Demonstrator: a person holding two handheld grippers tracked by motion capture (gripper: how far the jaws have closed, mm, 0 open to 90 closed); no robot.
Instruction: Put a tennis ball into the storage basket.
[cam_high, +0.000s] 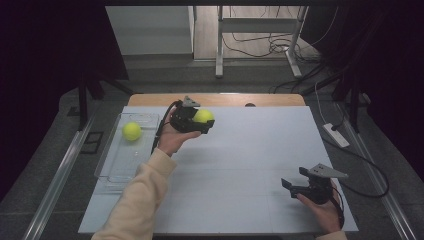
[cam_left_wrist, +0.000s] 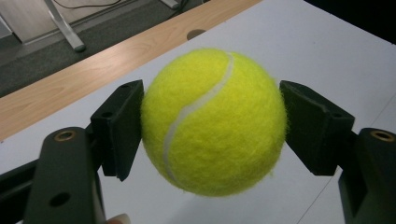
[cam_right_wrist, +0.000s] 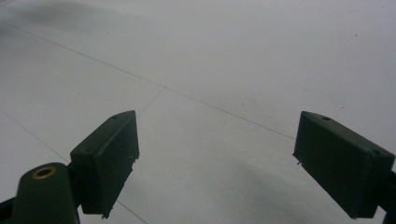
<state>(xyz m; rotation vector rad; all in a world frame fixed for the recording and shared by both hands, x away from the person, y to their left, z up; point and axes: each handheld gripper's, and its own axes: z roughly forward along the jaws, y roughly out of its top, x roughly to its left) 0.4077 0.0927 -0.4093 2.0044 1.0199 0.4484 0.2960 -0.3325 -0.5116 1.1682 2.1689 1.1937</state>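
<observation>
Felt fills my left gripper (cam_left_wrist: 212, 123): a yellow tennis ball (cam_left_wrist: 214, 122) sits between my 2 black jaws, one pad pressed to each side of it, so I am clamped on it. Its white seam curves from the upper right down to the lower left of the face I look at in the left gripper view. The ball hangs clear of the white table (cam_left_wrist: 327, 42), and beyond it runs the wooden strip (cam_left_wrist: 93, 70) along the table's far edge.

From the high view, my left gripper (cam_high: 202, 120) is held up over the far left part of the table (cam_high: 250, 165), just right of the clear tray (cam_high: 112, 165). The ball (cam_high: 203, 116) shows as a yellow spot at the gripper's tip, with my hand (cam_high: 172, 139) cupped under the gripper body and a cream sleeve (cam_high: 137, 200) running back to the bottom edge.

A second tennis ball (cam_high: 132, 131) lies inside the tray, in its far half, well apart from the one I hold.

My right gripper (cam_high: 295, 185) sits low near the table's near right corner, held in my right hand (cam_high: 320, 207). In the right gripper view its jaws stand wide apart with bare white table (cam_right_wrist: 210, 60) between them, gripping nothing (cam_right_wrist: 215, 163).
</observation>
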